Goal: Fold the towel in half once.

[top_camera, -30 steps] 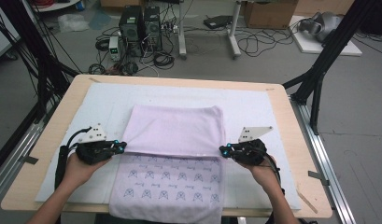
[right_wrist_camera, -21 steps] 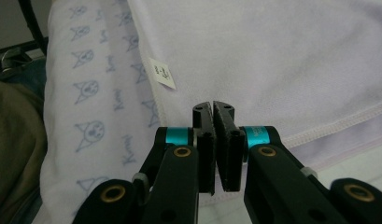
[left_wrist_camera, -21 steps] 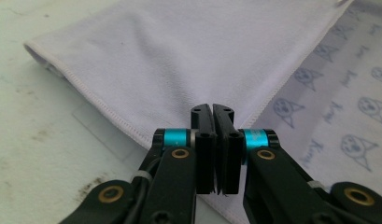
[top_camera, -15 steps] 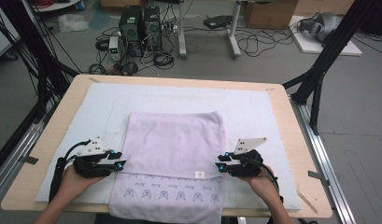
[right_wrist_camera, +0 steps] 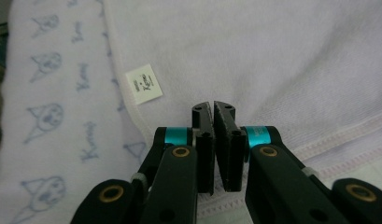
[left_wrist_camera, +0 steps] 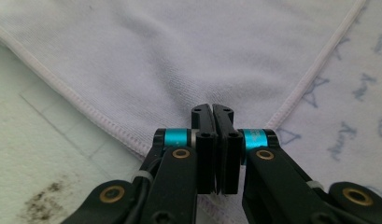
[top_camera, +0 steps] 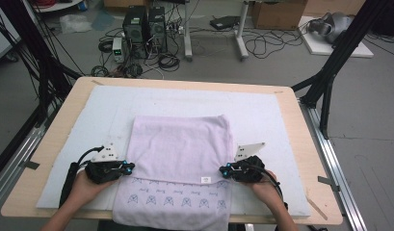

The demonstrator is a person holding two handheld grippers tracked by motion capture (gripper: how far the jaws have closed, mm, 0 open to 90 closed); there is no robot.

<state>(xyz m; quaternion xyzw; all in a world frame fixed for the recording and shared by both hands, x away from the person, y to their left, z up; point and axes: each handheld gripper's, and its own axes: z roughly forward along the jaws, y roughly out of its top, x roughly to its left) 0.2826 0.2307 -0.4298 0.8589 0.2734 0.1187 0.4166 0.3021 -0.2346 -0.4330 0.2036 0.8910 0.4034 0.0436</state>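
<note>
A pale lilac towel (top_camera: pixel 180 149) lies folded on the white mat, its upper layer covering all but a near strip printed with blue figures (top_camera: pixel 170 199). My left gripper (top_camera: pixel 129 167) sits at the left corner of the upper layer's near edge. My right gripper (top_camera: pixel 223 169) sits at the right corner, beside a small white label (top_camera: pixel 205 179). In the left gripper view the jaws (left_wrist_camera: pixel 212 108) stand shut over the hemmed corner (left_wrist_camera: pixel 109 123). The right gripper (right_wrist_camera: pixel 212 105) is shut too, near the label (right_wrist_camera: pixel 144 84). Both pairs of jaws have just been closing, and I see no cloth between them.
The white mat (top_camera: pixel 262 110) covers most of the wooden table (top_camera: pixel 305 144). Dark stains (left_wrist_camera: pixel 44 205) mark the mat left of the towel. Black frame posts (top_camera: pixel 329 72) stand at the table's sides. Computers and cables lie on the floor beyond.
Both grippers came toward the near edge, bringing the upper layer's edge with them so less of the printed strip shows. Over the last half second they stayed almost in place.
</note>
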